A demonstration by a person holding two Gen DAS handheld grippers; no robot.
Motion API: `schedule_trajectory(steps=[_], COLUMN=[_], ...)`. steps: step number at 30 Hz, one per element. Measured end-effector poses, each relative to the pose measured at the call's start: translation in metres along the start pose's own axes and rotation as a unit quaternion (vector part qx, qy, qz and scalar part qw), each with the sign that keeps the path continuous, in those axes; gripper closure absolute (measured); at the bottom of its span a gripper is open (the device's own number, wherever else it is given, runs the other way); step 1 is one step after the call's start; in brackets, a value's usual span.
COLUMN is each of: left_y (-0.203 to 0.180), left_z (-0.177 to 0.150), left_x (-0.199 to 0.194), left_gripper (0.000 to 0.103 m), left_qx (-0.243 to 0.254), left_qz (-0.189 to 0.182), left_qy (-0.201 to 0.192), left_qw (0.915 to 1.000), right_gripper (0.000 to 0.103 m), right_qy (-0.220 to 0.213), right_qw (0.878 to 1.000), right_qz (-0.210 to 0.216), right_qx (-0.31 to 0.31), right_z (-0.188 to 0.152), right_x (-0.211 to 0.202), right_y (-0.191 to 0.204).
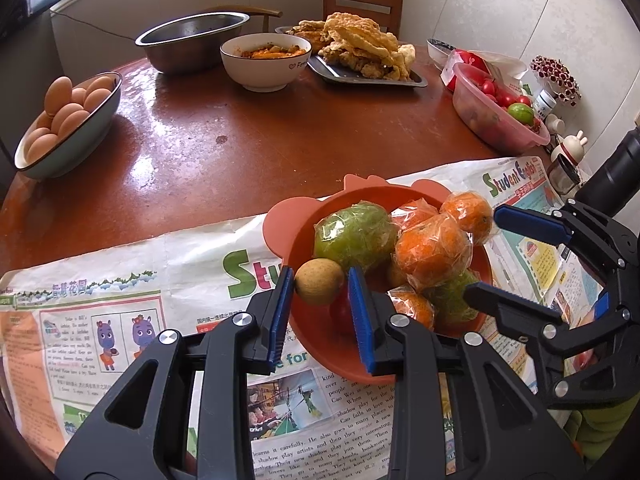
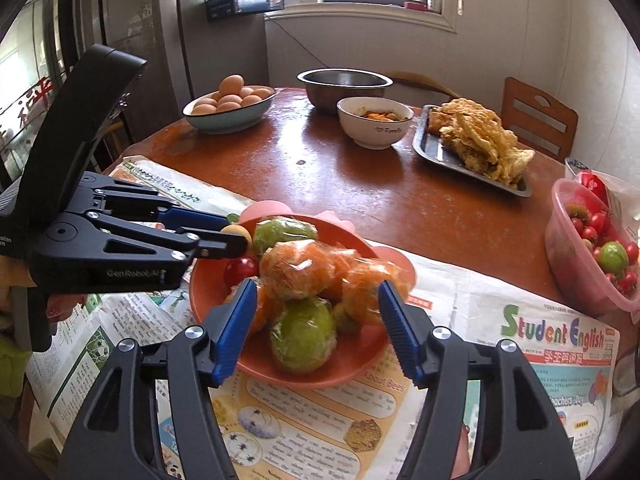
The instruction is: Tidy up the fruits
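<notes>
The left gripper (image 1: 320, 280) is clamped on a small tan fruit (image 1: 319, 282) over the near-left rim of the orange bowl (image 1: 280, 220) — by the look of it, to add it to the pile. The right gripper (image 2: 316, 292) stands with jaws apart over the wrapped oranges (image 2: 298, 268) and green fruit (image 2: 302, 332), pressing nothing. The bowl sits on newspaper (image 1: 120, 280) at the table's (image 1: 280, 128) near edge — bare wood beyond leaves room.

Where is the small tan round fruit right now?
The small tan fruit sits between the left gripper's pads at the near-left rim of the orange bowl, beside the wrapped green fruit; the right wrist view shows it at the bowl's left edge.
</notes>
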State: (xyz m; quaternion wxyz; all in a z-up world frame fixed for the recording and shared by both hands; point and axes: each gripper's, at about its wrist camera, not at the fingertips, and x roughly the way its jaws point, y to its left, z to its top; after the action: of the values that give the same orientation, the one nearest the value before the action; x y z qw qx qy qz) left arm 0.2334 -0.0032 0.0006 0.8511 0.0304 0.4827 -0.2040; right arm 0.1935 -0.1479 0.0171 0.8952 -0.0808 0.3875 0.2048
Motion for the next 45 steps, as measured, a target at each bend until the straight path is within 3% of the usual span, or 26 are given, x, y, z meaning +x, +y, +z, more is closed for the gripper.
schedule_trajectory(steps=[5,13,16,32,45], left_y=[-0.002,-0.015,-0.022,-0.043,-0.050], left_z=[-0.002,-0.014,-0.019,-0.046,-0.068], left_x=[-0.007,-0.037,-0.051,-0.102,-0.119], left_gripper=[0.077,0.061,0.056,0.011,0.009], left_qx=[-0.001,-0.005,-0.007,-0.027,-0.049], left_qz=[0.000,0.017,0.023,0.063,0.077], left_qy=[-0.005,-0.031,-0.044,-0.092,-0.115], left_qw=[1.0000,0.9994,0.9988,0.9934,0.9892], right_gripper=[0.030,0.012,0.010,0.004,0.004], right_qy=[-0.011,-0.034,-0.041,-0.079,-0.088], right_qw=[1.000,0.998,0.997,0.994,0.993], right_qz=[-0.011,-0.035,-0.044,-0.067,-0.067], right_qx=[0.022,0.049,0.054,0.041,0.035], right_z=[-0.008,-0.022,-0.025,-0.028,-0.040], right_x=[-0.014,-0.042,-0.053,-0.101,-0.116], right_y=[-0.010,-0.019,-0.020,-0.008,0.006])
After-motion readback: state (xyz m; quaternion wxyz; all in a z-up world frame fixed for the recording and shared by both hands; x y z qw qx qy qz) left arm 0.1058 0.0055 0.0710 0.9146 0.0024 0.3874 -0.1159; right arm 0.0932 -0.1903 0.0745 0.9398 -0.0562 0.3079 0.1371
